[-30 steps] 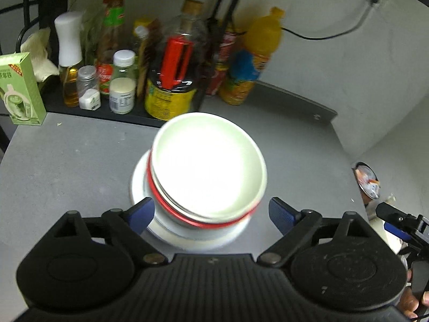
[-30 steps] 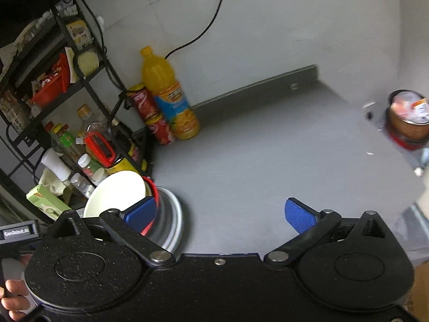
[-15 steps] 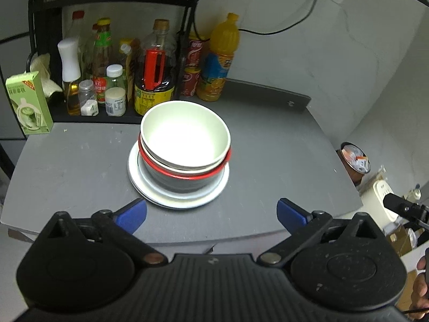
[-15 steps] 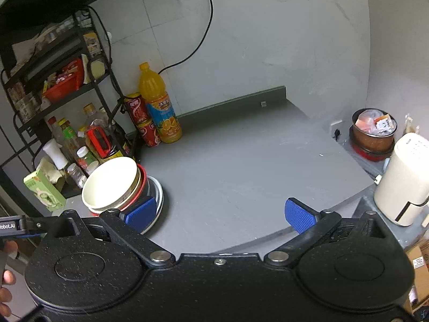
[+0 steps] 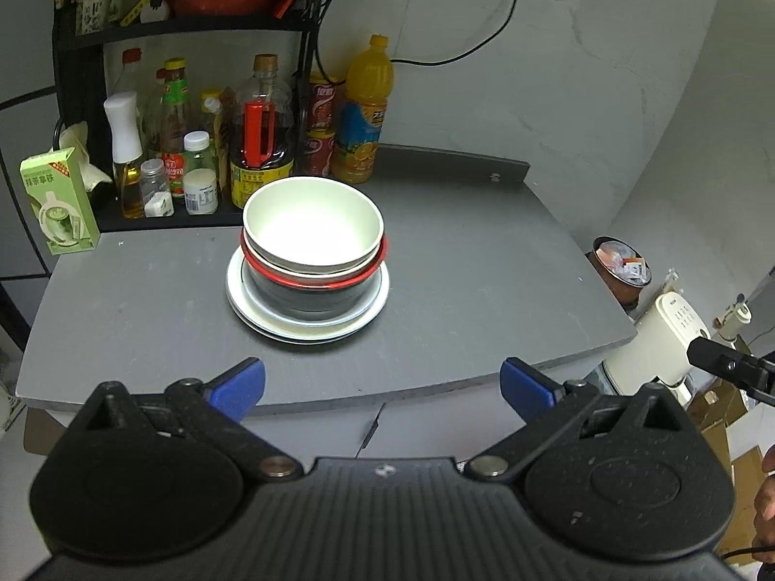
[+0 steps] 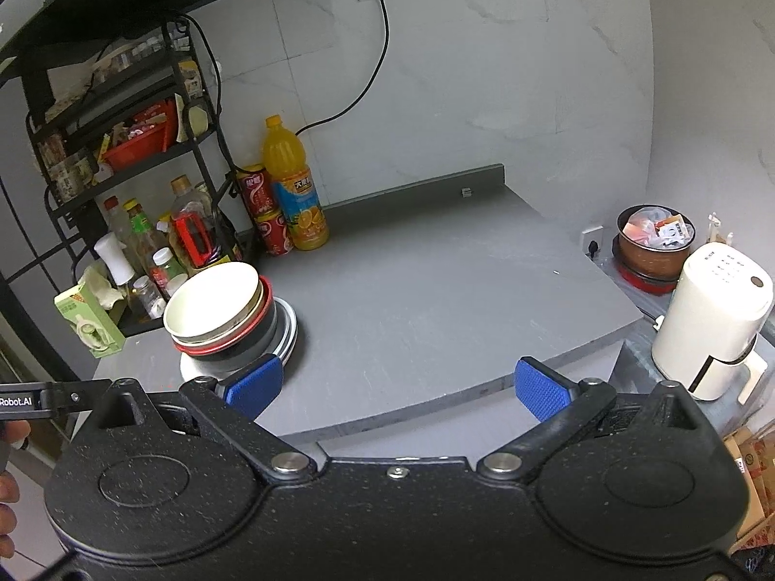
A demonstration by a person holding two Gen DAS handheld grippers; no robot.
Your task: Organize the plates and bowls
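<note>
now that both grippers, left gripper (image 5: pixel 382 385) and right gripper (image 6: pixel 397 385), have backed off spread and empty, the nested cream, red-rimmed and dark bowls (image 5: pixel 314 237) sit stacked on the white round plates (image 5: pixel 271 324) on the grey worktop (image 5: pixel 484 290), so the task looks done.

Matt grey countertop (image 5: pixel 436 290) lying ahead of the tongs; glossy white bowl (image 5: pixel 312 227) gleaming; textured blue rubber-like pads (image 6: pixel 542 394) and speckled matt black plastic showing on the right gripper (image 6: pixel 397 387).

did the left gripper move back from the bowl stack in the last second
Yes. The left gripper backed away; the bowl stack and condiment rack now look smaller and farther.
</note>
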